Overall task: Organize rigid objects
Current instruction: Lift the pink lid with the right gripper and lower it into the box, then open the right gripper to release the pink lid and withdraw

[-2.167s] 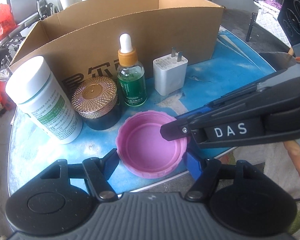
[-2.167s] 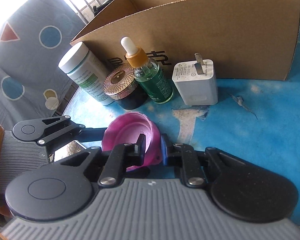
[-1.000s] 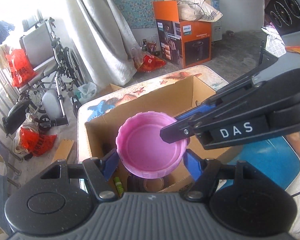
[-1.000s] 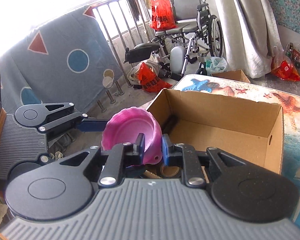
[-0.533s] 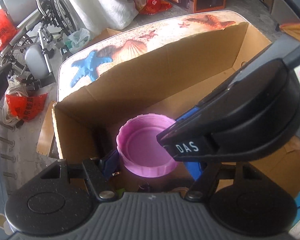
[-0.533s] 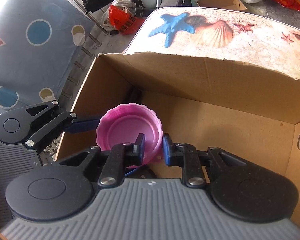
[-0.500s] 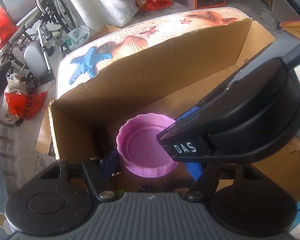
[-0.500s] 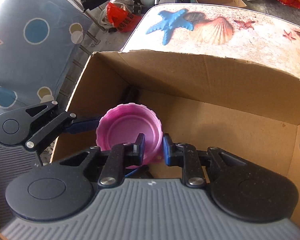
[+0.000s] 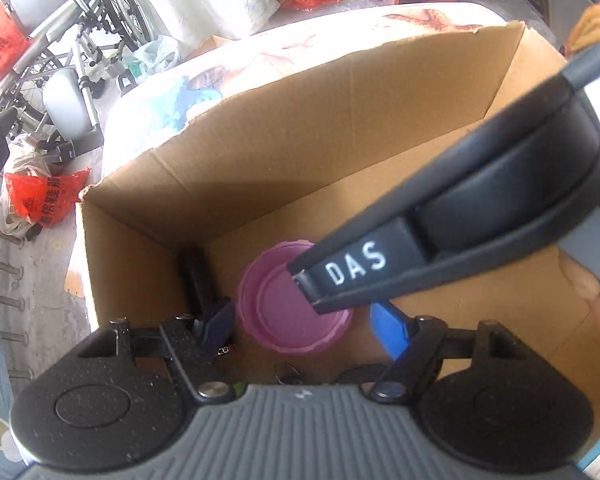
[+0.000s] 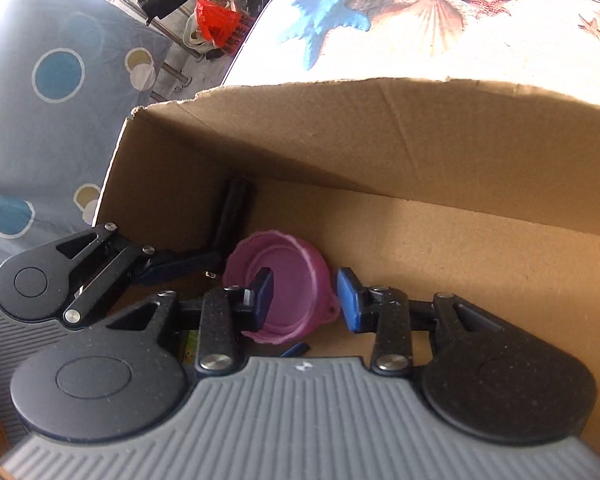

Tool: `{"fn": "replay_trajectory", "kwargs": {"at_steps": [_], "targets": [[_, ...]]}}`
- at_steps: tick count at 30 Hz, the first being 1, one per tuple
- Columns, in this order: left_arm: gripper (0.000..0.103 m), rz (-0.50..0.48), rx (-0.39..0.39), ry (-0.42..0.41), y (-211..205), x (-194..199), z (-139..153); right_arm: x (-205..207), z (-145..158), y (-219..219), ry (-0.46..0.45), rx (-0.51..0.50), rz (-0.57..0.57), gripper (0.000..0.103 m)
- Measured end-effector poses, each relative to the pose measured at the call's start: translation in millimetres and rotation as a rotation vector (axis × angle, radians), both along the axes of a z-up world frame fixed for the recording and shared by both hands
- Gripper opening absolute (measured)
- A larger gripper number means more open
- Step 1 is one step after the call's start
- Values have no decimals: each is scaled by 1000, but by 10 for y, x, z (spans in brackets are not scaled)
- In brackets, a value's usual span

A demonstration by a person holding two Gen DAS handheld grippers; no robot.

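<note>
A pink plastic lid (image 9: 284, 312) (image 10: 296, 280), hollow side up, sits low inside the cardboard box (image 9: 300, 120) (image 10: 420, 128), near its left end. My left gripper (image 9: 302, 328) straddles the lid, its jaws opening, with a gap showing at each blue pad. My right gripper (image 10: 306, 300) is also opening. One of its pads is inside the lid's rim and the other stands clear outside it, so neither presses. The right gripper's finger marked DAS (image 9: 352, 272) crosses over the lid in the left wrist view. The left gripper's finger (image 10: 172, 266) reaches in from the left in the right wrist view.
A black oblong object (image 9: 198, 276) (image 10: 232, 208) lies in the box's left corner beside the lid. The box stands on a table printed with a starfish and shells (image 10: 380, 20). A wheelchair (image 9: 80, 40) and red bags (image 9: 40, 200) are on the floor beyond.
Both grippers carried the lid from the table over the box and down into it. In the last half second the right jaws came off the rim, the left jaws widened, and the lid sits lower.
</note>
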State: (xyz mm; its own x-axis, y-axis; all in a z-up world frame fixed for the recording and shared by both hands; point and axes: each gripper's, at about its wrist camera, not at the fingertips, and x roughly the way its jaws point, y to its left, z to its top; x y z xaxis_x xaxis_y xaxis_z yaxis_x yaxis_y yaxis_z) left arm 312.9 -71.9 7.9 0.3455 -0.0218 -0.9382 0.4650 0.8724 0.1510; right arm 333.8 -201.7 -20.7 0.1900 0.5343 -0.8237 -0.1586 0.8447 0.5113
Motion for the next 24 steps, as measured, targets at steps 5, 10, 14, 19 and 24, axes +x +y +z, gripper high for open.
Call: {"fn": "replay_trajectory", "kwargs": {"at_steps": [5,10,14,19,24], "targets": [[81,14,-91,-89,126,-206,396,-277,397,-224,-71,85,-52,43],[89,-24,-252,-237,296,-738,972,-923,1040,-660,-230,172,-97,51],[93,-45,-392,-360,418,-1292,1325,-1652,1493,-999,-388,208,-133,69],[102,17,-572,-348,447,-1924,1329,-2613,1675,-1363,-548,199,-223,87],[102,34,-586,-301,474,-2370,861,-3338,1268,-1363,-566,89,-300,97]]}}
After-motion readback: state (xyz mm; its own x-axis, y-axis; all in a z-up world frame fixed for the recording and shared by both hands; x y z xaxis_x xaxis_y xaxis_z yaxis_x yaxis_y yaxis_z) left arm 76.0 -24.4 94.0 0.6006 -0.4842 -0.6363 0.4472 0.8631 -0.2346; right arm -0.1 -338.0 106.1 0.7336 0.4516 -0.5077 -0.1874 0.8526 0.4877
